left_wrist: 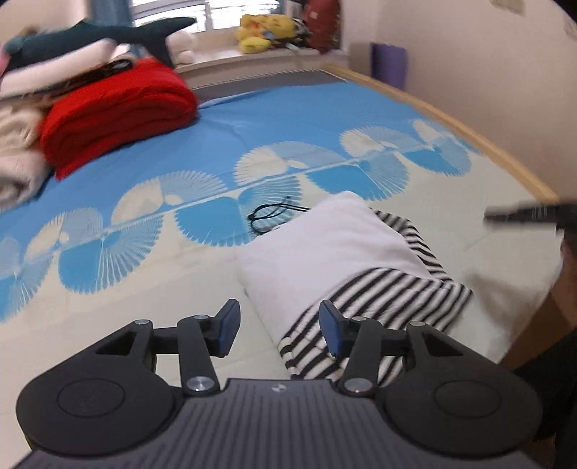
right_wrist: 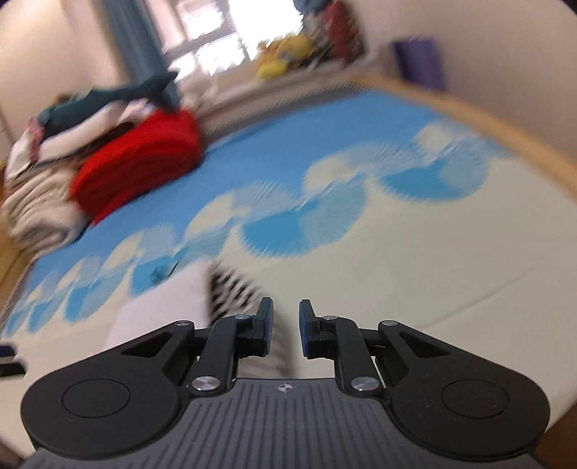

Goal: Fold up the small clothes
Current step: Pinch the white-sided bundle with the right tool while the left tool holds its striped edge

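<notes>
striped garment [left_wrist: 378, 299] on bed [left_wrist: 468, 216]; left fingers [left_wrist: 230, 324] apart, empty; right fingers [right_wrist: 267, 321] narrowly apart, empty.

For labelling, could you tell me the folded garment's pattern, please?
Black-and-white stripes with a plain white panel; left wrist view.

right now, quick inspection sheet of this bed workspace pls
surface: bed sheet, blue and cream fan print, wooden bed frame along the far side
job's things: striped garment, black and white, lying with a white cloth over part of it
clutter: red blanket folded; cream bedding beside it; shark plush on top of the pile
grippers: left gripper open, nothing gripped; right gripper narrowly open, nothing between the pads
cables: thin black cord looped on the sheet
surroundings: yellow plush toys on the window ledge, purple roll by the wall
</notes>
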Available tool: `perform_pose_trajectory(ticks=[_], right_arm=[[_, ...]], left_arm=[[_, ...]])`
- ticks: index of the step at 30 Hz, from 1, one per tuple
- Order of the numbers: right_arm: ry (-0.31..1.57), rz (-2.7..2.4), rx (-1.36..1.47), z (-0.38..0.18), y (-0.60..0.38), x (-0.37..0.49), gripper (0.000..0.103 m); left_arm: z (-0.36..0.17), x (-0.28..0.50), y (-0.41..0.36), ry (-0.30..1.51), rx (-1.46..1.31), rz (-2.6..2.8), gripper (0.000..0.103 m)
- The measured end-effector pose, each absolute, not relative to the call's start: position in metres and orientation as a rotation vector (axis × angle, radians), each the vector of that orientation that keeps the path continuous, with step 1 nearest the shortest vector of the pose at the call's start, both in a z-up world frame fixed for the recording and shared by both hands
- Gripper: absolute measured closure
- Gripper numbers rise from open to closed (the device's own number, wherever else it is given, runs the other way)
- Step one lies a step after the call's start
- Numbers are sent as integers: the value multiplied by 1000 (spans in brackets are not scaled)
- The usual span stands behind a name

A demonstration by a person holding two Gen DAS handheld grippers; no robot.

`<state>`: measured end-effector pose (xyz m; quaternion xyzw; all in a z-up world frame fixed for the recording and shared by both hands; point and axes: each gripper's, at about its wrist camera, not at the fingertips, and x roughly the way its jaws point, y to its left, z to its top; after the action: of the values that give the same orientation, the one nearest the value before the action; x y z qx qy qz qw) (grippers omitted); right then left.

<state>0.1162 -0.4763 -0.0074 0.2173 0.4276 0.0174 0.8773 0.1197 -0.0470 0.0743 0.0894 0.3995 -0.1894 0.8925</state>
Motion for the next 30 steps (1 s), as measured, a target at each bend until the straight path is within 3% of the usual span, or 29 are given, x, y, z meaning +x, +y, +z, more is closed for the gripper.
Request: perform_pose_trajectory(ticks=[1, 4, 8, 13, 15, 16, 17, 18, 25, 30], right_arm=[[944, 55, 468, -17, -471, 122, 74], [1016, 42, 431, -31, -455, 134, 69], [1155, 90, 470, -58, -439, 152, 45], [1271, 133, 502, -74, -427, 152, 42], [1262, 143, 500, -69, -426, 147, 47], [1253, 154, 499, -66, -426, 145, 66], [1244, 171, 499, -61, -425, 142, 93], [1228, 189, 500, -56, -427, 140, 101], [1005, 321, 594, 7, -465, 97, 102], [1039, 359, 536, 17, -483, 73, 103]], left_arm=[[65, 121, -38, 829, 133, -387, 49], [44, 133, -31, 976, 49, -316, 53], [43, 144, -41, 988, 22, -340, 52], [41, 155, -41, 988, -9, -330, 51], [38, 157, -40, 1003, -31, -327, 51], [37, 157, -40, 1007, -32, -325, 51], [33, 158, -42, 1011, -32, -323, 51], [33, 157, -43, 1015, -35, -325, 51], [25, 152, -58, 1037, -20, -363, 49], [19, 147, -71, 1052, 5, -401, 49]])
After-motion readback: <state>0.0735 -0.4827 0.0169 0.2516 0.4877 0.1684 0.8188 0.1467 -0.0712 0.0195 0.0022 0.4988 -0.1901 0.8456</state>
